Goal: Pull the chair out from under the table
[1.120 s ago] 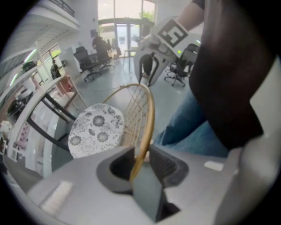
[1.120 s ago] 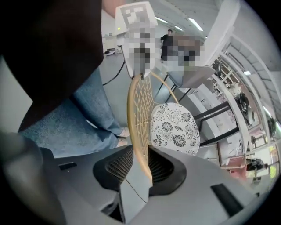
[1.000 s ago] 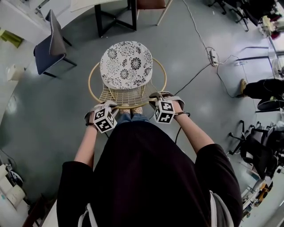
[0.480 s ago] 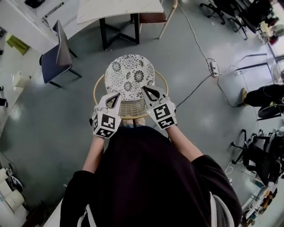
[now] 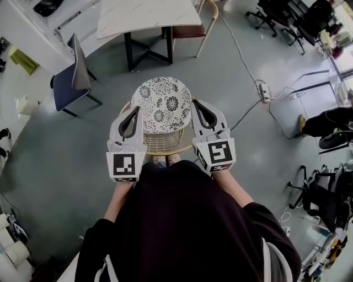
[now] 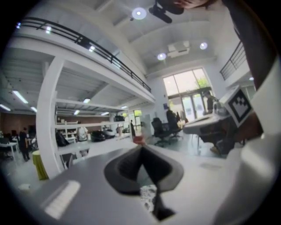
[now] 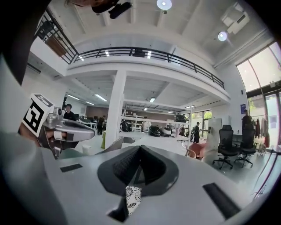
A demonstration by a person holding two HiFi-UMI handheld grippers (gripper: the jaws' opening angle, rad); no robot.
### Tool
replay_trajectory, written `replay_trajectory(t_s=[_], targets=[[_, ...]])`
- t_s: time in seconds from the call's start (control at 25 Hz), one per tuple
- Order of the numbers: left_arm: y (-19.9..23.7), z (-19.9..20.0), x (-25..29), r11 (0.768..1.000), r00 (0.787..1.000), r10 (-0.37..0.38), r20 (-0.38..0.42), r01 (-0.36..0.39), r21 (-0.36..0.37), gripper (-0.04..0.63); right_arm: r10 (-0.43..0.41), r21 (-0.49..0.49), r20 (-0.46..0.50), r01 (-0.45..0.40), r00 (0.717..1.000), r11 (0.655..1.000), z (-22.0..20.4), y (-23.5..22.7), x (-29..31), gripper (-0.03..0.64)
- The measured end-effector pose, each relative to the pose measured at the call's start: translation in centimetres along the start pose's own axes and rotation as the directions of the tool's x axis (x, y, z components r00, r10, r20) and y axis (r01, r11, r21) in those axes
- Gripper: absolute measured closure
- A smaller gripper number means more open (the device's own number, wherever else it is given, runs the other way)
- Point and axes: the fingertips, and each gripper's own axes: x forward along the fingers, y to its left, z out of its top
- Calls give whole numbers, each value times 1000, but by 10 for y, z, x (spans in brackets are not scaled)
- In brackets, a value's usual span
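**Chair clear of the table, both jaws clenched on nothing**

The grey floor (image 5: 49, 165) fills most of the head view. At the top stands the white table (image 5: 149, 14) on black legs. The chair (image 5: 165, 140), a gold wire frame under a round black-and-white patterned cushion (image 5: 162, 102), stands on open floor on the person's side of the table. It is apart from the table, with bare floor between them. A blue chair (image 5: 69, 82) stands to its left, and a wooden chair (image 5: 193, 25) is tucked at the table's right end.

The person (image 5: 182, 220) holds both grippers up and roughly level, one to each side of the cushion in the head view. The left gripper (image 5: 135, 109) has its jaws pressed together with nothing between them. The right gripper (image 5: 194, 101) is clenched the same way, also on nothing. Each gripper view looks out across the hall, and a scrap of the cushion shows below the closed jaws.

A power strip (image 5: 266, 71) with its cable lies on the floor to the chair's right.
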Motion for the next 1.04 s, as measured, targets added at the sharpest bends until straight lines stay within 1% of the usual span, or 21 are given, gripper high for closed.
replay_trajectory(t_s=[0.2, 0.36, 0.6, 0.72, 0.8, 0.92, 1.04], targets=[[6, 20, -1, 1000, 998, 23, 59, -22, -14, 588, -18, -17, 58, 19, 998, 1000, 23, -2, 0, 597], [7, 24, 2, 1000, 997, 30, 72, -30, -5, 588, -13, -8, 70, 14, 997, 1000, 26, -3, 2, 597], [8, 22, 3, 999, 998, 32, 59, -31, -7, 588, -13, 3, 75, 12, 997, 1000, 26, -2, 3, 597], [8, 15, 7, 1000, 999, 21, 26, -22, 18, 588, -7, 1, 70, 7, 998, 1000, 23, -2, 6, 596], [7, 13, 10, 1000, 1000, 19, 15, -20, 21, 588, -4, -1, 65, 5, 998, 1000, 21, -3, 8, 597], [8, 18, 15, 1000, 999, 22, 39, -22, 16, 588, -5, 0, 64, 4, 998, 1000, 20, -5, 10, 597], [10, 18, 18, 1000, 999, 18, 40, -19, 21, 588, -6, 2, 66, 5, 998, 1000, 20, -4, 15, 597]])
